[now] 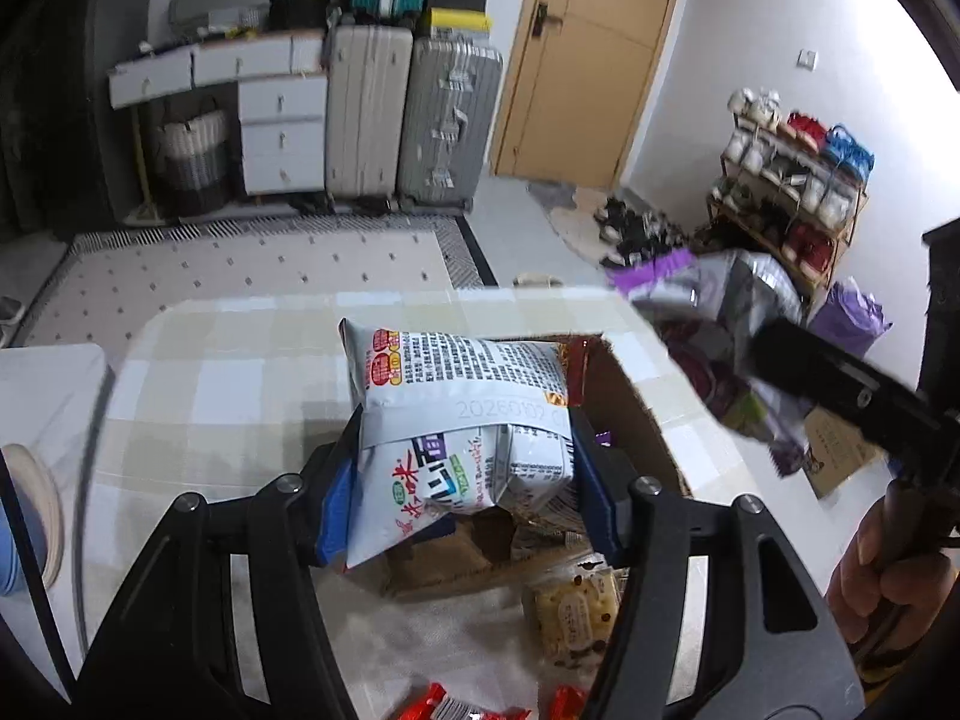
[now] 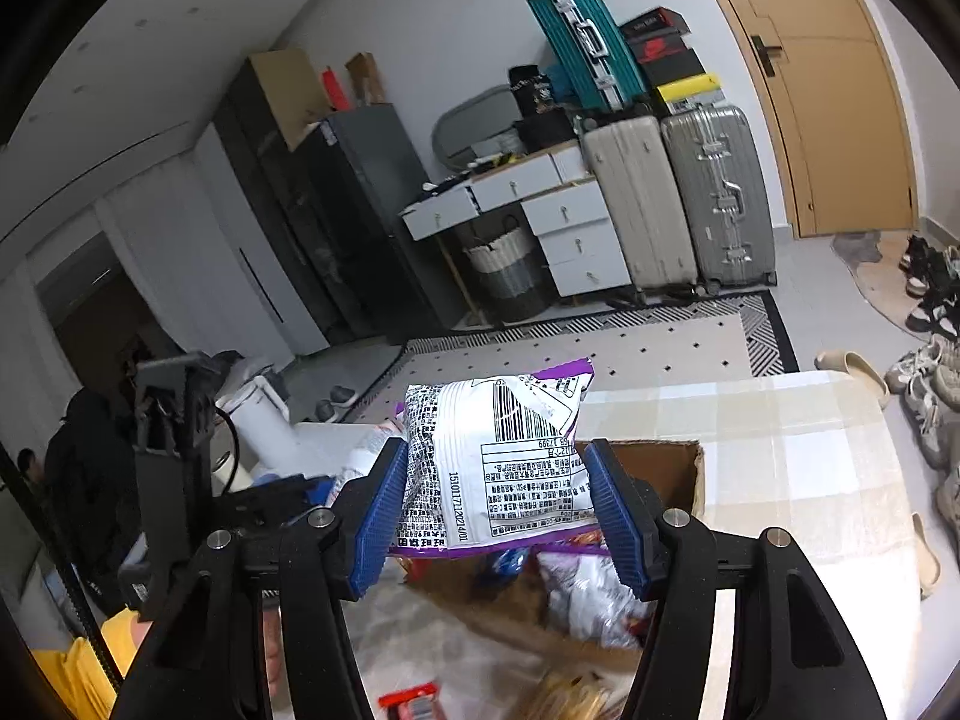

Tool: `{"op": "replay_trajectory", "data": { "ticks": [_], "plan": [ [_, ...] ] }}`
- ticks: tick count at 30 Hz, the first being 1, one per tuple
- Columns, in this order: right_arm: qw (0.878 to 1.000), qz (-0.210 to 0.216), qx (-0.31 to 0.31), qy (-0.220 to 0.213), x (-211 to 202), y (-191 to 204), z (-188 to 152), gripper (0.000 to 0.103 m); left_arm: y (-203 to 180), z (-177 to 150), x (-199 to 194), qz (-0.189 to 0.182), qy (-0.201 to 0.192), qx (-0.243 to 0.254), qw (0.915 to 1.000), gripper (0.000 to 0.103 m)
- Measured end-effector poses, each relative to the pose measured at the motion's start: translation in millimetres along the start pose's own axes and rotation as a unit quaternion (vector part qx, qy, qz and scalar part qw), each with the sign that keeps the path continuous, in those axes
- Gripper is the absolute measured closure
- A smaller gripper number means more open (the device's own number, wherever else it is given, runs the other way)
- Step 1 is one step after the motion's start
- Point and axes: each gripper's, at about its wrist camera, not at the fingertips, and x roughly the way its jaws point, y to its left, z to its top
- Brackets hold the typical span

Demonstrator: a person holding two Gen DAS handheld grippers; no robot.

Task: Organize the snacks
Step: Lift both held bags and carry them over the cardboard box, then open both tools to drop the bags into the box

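My left gripper (image 1: 459,480) is shut on a white snack bag (image 1: 462,408) with printed text, held above the open cardboard box (image 1: 624,396) on the checked tablecloth. In the right wrist view my right gripper (image 2: 498,510) is shut on a white and purple snack bag (image 2: 498,456), also over the cardboard box (image 2: 678,468). That purple bag (image 1: 720,312) and the right gripper's black body show blurred at the right of the left wrist view, with a hand (image 1: 876,570) below. Several packets lie inside the box (image 2: 588,594).
A pale biscuit packet (image 1: 570,606) and red wrappers (image 1: 444,705) lie on the table near the box. A red packet (image 2: 411,699) sits near the table's front edge. Suitcases (image 1: 414,120), a drawer unit (image 1: 282,132), a shoe rack (image 1: 792,192) and a door stand beyond.
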Motion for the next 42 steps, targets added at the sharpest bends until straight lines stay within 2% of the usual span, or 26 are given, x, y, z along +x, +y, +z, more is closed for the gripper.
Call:
{"op": "replay_trajectory", "data": {
  "ticks": [4, 9, 19, 29, 32, 39, 42],
  "plan": [
    [1.0, -0.012, 0.007, 0.016, 24, -16, 6, 0.043, -5, 12, 42, 0.016, 0.023, 0.02, 0.9994, 0.045],
    [0.999, -0.024, 0.016, 0.035, 44, -33, -4, 0.042, -7, 20, 76, 0.018, 0.035, 0.022, 0.999, 0.045],
    [0.998, -0.033, 0.02, 0.052, 60, -45, -15, 0.042, -10, 18, 115, 0.02, 0.054, 0.026, 0.998, 0.044],
    [0.997, -0.048, 0.021, 0.064, 70, -45, -25, 0.042, -21, 7, 131, 0.034, 0.07, 0.038, 0.9963, 0.041],
    [0.996, -0.048, 0.03, 0.064, 70, -48, -25, 0.042, -22, 6, 134, 0.027, 0.075, 0.041, 0.996, 0.041],
    [0.996, -0.056, 0.032, 0.064, 70, -50, -25, 0.042, -14, 7, 118, 0.028, 0.058, 0.029, 0.9975, 0.039],
    [0.996, -0.057, 0.033, 0.068, 72, -50, -26, 0.042, -7, 5, 105, 0.023, 0.052, 0.022, 0.9981, 0.034]
  ]
}}
